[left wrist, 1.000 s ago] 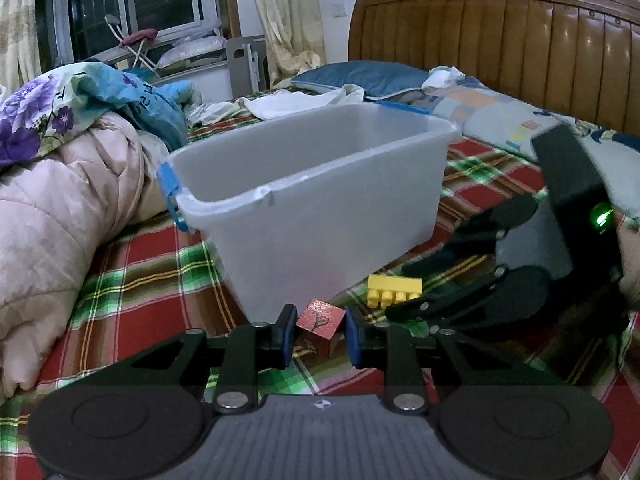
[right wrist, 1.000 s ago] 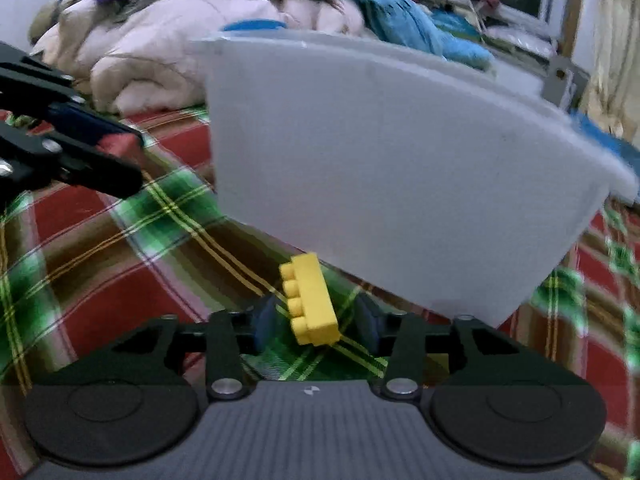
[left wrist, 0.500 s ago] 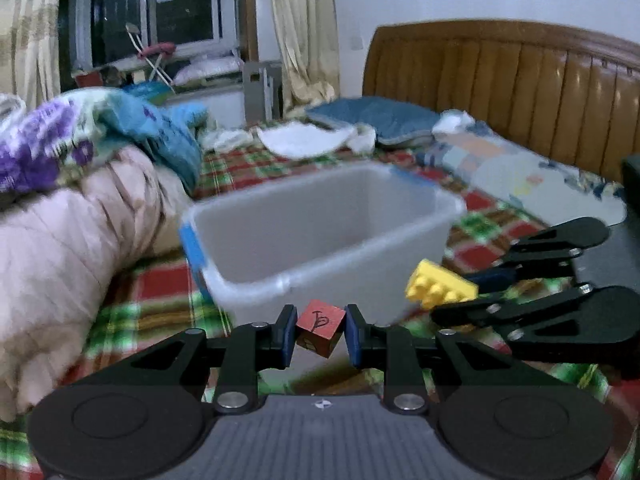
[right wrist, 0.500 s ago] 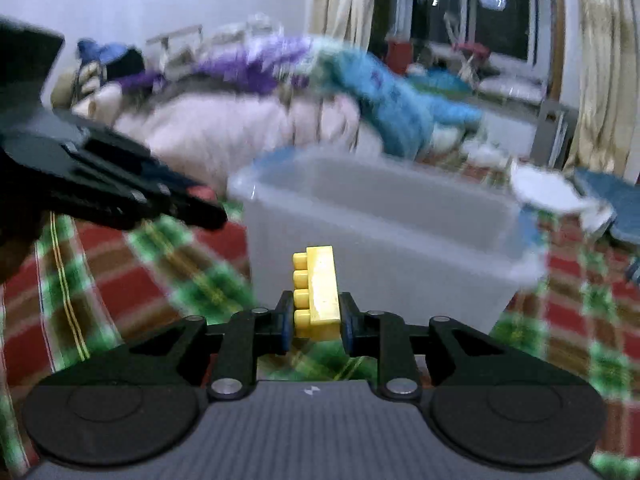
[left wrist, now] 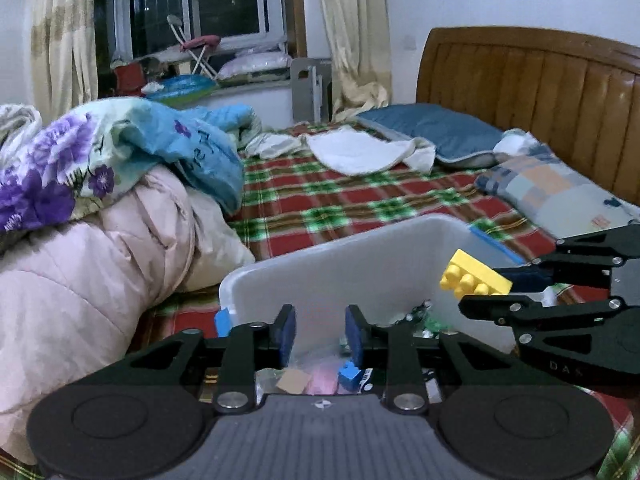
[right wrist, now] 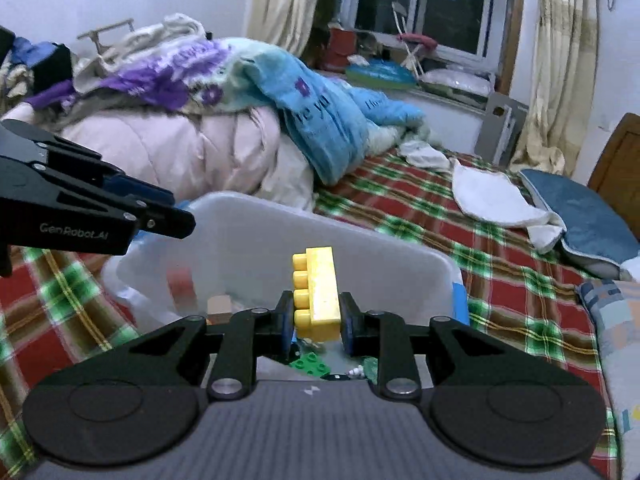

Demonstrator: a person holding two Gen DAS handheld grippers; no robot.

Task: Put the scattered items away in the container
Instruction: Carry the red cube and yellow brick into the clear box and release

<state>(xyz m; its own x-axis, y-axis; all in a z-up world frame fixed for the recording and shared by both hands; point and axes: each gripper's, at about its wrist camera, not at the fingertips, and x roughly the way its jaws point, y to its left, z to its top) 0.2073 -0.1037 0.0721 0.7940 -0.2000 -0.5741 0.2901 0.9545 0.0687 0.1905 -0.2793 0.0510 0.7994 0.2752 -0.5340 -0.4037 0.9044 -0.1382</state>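
Note:
My left gripper hangs over the near end of the white plastic container; its jaws are opening and nothing is between them. A blurred red block shows inside the container below the left gripper's fingers. My right gripper holds a yellow brick upright between its pads above the container while its jaws start opening. In the left wrist view that brick sits at the right gripper's tips over the right rim. A blue brick, a green brick and a tan block lie inside.
The container stands on a red and green plaid bedspread. A pink quilt with a floral blanket is heaped to its left. A white cloth, a blue pillow and the wooden headboard lie beyond.
Both grippers rose from the bedspread to above the container. The left gripper opened and the red block left its jaws. The right gripper closed on the yellow brick and lifted it.

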